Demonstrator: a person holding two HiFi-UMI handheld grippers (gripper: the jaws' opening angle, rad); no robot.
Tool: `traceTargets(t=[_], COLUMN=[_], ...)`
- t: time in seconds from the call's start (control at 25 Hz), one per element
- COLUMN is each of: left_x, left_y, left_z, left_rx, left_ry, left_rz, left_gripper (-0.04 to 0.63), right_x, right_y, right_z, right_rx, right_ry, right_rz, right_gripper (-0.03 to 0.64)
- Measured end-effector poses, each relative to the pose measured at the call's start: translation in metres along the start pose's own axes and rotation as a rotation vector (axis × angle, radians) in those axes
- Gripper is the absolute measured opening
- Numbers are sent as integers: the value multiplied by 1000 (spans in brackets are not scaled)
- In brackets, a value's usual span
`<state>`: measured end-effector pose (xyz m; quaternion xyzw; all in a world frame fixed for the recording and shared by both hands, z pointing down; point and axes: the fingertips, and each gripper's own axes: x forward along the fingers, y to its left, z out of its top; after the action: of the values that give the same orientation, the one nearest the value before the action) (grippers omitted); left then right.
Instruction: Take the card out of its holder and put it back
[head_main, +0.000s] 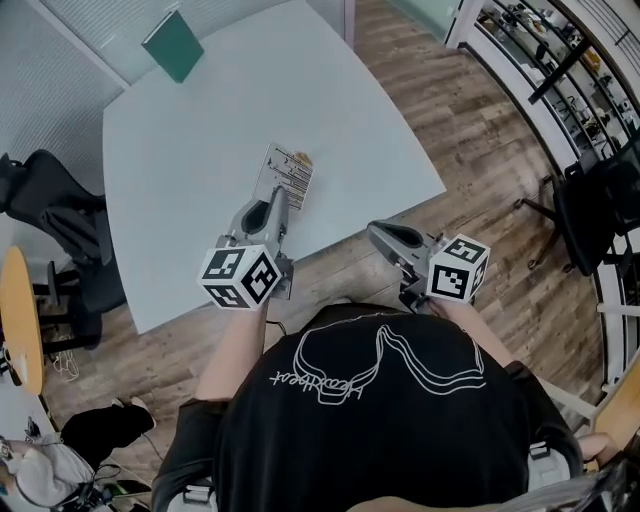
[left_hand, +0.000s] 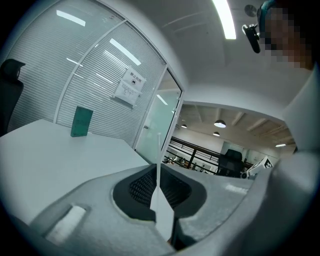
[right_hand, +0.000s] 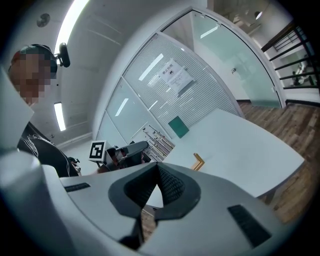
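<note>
The left gripper (left_hand: 158, 180) has its fingers pinched on a thin card (left_hand: 159, 150) that sticks out past their tips. The right gripper (right_hand: 157, 168) has its fingers closed together, holding nothing.

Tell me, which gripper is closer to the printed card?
Left. The left gripper has its jaws shut on the card, holding it over the table. The right gripper is empty, off to the card's right by the table's near edge.

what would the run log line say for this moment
step: card out of holder | left gripper: jaws shut on card | right gripper: jaws shut, empty | holder: on table
</note>
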<state>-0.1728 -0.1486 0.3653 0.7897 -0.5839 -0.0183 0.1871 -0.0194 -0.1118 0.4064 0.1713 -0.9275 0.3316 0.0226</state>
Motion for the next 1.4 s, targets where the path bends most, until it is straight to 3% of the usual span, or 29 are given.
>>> traceTargets(t=[0.2,0.72,1.4], left_x=[24,86,106], left_y=[26,90,112], left_z=[1,-31,-63], left_rx=[44,76,44], left_ry=[10,105,157], left_rz=[4,16,28], left_gripper=[25,25,25], right_x=[13,43,57], right_y=[-17,-66,-88], right_z=[3,3,-3], right_rx=[14,80,116], right_ry=[-16,-15,13], right_rz=[-22,-83,-113], right_gripper=[9,9,9])
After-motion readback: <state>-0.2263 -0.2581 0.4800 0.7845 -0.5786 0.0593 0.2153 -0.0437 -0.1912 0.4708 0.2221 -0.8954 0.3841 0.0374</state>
